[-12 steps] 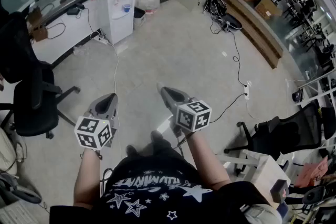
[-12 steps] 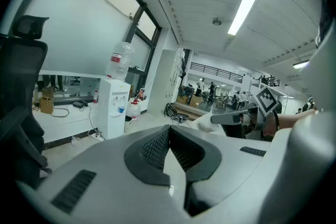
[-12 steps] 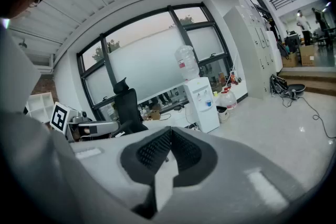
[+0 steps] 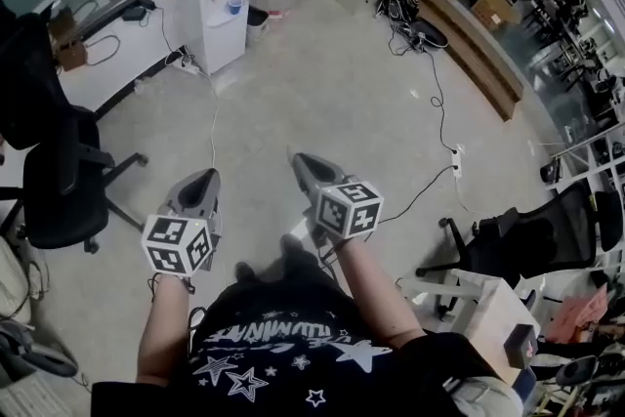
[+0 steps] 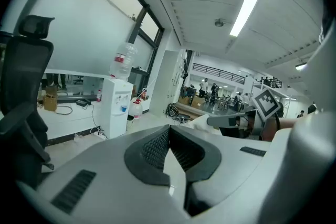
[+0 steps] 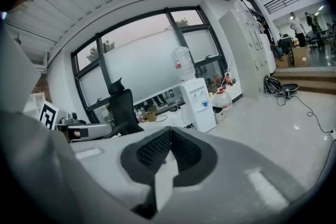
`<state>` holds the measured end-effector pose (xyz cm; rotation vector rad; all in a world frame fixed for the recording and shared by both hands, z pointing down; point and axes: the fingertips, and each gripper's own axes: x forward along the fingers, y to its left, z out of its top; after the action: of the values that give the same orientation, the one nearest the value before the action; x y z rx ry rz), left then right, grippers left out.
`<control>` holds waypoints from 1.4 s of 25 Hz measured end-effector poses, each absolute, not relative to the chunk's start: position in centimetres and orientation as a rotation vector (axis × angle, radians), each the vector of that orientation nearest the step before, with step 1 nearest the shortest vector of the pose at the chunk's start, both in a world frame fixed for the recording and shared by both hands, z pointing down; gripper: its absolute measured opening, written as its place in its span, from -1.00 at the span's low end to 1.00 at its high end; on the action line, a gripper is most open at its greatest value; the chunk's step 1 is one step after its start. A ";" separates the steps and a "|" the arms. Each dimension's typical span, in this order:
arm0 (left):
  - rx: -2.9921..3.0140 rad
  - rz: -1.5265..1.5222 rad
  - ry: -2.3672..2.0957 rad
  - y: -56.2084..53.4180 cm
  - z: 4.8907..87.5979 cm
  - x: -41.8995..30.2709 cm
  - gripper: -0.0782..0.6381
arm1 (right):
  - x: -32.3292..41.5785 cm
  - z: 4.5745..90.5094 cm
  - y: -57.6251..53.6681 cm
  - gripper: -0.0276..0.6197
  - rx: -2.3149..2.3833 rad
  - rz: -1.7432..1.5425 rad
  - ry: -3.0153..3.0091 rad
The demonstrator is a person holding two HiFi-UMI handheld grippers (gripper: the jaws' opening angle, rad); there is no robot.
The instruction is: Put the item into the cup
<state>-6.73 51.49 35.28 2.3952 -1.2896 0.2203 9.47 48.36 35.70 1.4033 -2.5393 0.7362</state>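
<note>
No cup and no item shows in any view. I stand on a grey office floor [image 4: 332, 103] and hold both grippers out at waist height, pointing forward. My left gripper [image 4: 207, 177] is shut, its ridged pads [image 5: 157, 147] pressed together with nothing between them. My right gripper [image 4: 298, 157] is also shut and empty, its pads [image 6: 160, 150] meeting at the tip. Each gripper carries its marker cube at the wrist end. The right gripper [image 5: 231, 120] appears in the left gripper view, and the left gripper [image 6: 84, 131] in the right gripper view.
A white water dispenser [image 4: 210, 0] stands ahead on the left beside a white counter [image 4: 107, 63]. A black office chair [image 4: 54, 181] is at my left and another chair [image 4: 527, 244] at my right. Cables and a power strip [image 4: 457, 169] lie on the floor.
Both grippers stay shut and nearly still; the right one has drifted slightly left and up in the head view.
</note>
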 end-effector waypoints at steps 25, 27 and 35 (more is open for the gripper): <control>2.317 0.261 -1.365 45.2 37.8 -10.2 -0.76 | 7.8 37.8 42.1 -0.91 1.342 0.755 -2.555; 2.304 0.275 -1.379 43.3 38.1 -10.0 -0.76 | 8.0 38.2 39.8 -0.91 1.325 0.773 -2.559; 2.235 0.265 -1.411 34.2 38.6 -7.1 -0.76 | 9.9 38.8 29.8 -0.91 1.244 0.815 -2.571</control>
<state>-7.12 34.23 38.58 2.2348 -1.4114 0.2653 9.95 29.78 38.85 1.2442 -2.5707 0.8150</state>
